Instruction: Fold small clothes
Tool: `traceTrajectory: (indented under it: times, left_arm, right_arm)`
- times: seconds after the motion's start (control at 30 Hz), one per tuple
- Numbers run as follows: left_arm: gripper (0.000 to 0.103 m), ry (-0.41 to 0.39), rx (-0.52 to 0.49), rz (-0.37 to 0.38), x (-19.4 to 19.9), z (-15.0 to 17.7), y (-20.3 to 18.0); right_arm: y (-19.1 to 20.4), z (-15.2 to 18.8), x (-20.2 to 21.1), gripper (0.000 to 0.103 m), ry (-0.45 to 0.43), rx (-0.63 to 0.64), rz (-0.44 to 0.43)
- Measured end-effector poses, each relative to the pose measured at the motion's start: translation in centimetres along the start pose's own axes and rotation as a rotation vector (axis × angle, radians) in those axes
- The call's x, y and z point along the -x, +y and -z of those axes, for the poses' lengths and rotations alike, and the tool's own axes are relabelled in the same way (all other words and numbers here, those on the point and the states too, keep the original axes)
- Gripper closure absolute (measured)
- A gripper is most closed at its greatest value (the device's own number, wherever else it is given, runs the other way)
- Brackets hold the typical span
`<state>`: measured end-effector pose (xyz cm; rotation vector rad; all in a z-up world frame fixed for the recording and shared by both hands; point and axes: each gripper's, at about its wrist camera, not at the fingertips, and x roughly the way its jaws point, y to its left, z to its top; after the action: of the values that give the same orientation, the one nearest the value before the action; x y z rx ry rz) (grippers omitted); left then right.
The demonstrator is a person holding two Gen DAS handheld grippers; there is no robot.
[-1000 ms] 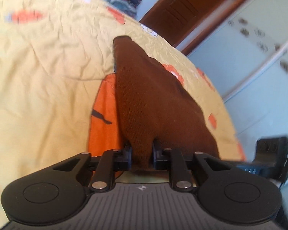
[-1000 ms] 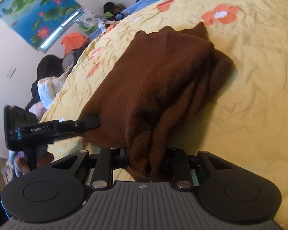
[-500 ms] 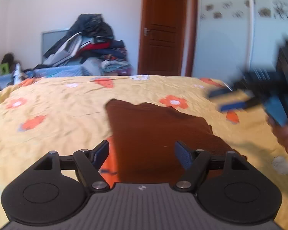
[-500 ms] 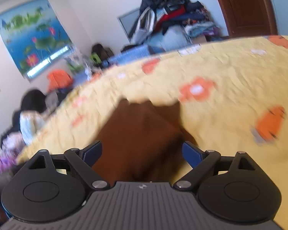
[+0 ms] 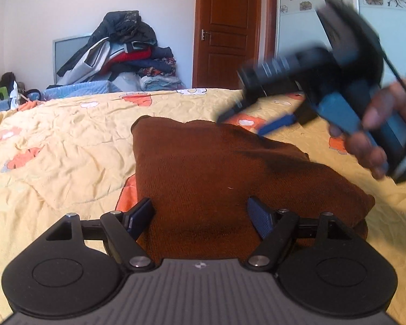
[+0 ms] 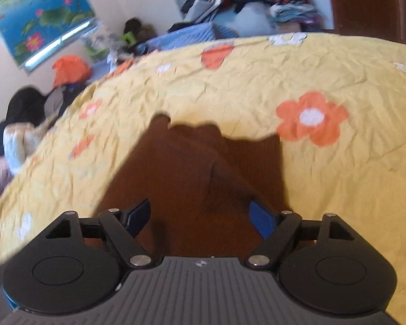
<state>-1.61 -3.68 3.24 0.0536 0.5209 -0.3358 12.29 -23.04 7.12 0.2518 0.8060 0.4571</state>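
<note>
Brown garment [image 5: 216, 178] lies folded flat on the yellow bedspread [image 5: 67, 146] now, no longer pinched. Left claw [image 5: 200, 214] is released over its near edge. Right claw [image 6: 201, 215] has let go too, jaws narrowing with nothing in them. Looks like this fold's done. Clothes pile [image 5: 121, 51] waits by the wall.

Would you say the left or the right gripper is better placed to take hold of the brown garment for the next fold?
Left, probably: the left gripper hangs open low over the brown garment's near edge, while the right gripper, jaws closing on nothing, is raised above its far side.
</note>
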Motion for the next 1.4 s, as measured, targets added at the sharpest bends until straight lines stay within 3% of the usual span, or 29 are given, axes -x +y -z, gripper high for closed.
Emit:
traceTrajectory:
  times: [0.1, 0.27, 0.33, 0.47, 0.6, 0.7, 0.77, 0.93, 1.03, 1.13, 1.27, 1.4]
  left_arm:
    - [0.025, -0.002, -0.002, -0.004, 0.3, 0.1, -0.1]
    - [0.025, -0.003, -0.004, -0.01, 0.6, 0.2, 0.0]
    - [0.025, -0.002, -0.001, -0.012, 0.6, 0.2, 0.0]
    - [0.025, -0.002, 0.001, -0.008, 0.7, 0.3, 0.0]
    - [0.024, -0.003, 0.003, -0.01, 0.8, 0.3, 0.2]
    - [0.021, 0.001, 0.018, -0.008, 0.8, 0.3, 0.4]
    - [0.02, 0.006, 0.029, -0.007, 0.7, 0.2, 0.6]
    - [0.018, 0.0, 0.036, -0.019, 1.0, 0.4, 0.6]
    - [0.018, 0.003, 0.05, -0.042, 2.4, 0.8, 0.2]
    - [0.012, 0.064, 0.111, -0.032, 4.1, 2.2, -0.5]
    - [0.005, 0.17, 0.129, -0.117, 4.5, 3.1, -1.2]
    - [0.0, 0.187, 0.139, -0.194, 4.4, 3.4, -0.9]
  right_arm:
    - [2.9, -1.2, -1.7, 0.003, -0.005, 0.069, -0.034]
    - [4.2, -1.1, -9.0, 0.0, 0.129, 0.164, 0.066]
    - [4.0, -0.6, -9.7, 0.0, 0.076, 0.234, 0.073]
    - [3.2, -1.3, -8.5, 0.0, 0.057, 0.185, 0.039]
    - [3.0, 0.2, -4.0, 0.002, -0.017, 0.109, 0.071]
    - [3.1, 3.5, 1.1, 0.0, -0.112, 0.083, 0.079]
    - [2.8, 6.3, 3.9, 0.0, -0.132, 0.06, 0.069]
    - [1.9, 13.7, 8.7, 0.0, -0.163, -0.025, 0.141]
    - [2.3, 16.9, 9.6, 0.0, -0.138, -0.019, 0.21]
    - [3.8, 19.1, 9.4, 0.0, -0.133, 0.045, 0.263]
    - [6.5, 19.3, 7.2, 0.0, -0.079, 0.176, 0.42]
    - [7.0, 19.0, 6.5, 0.0, -0.091, 0.126, 0.458]
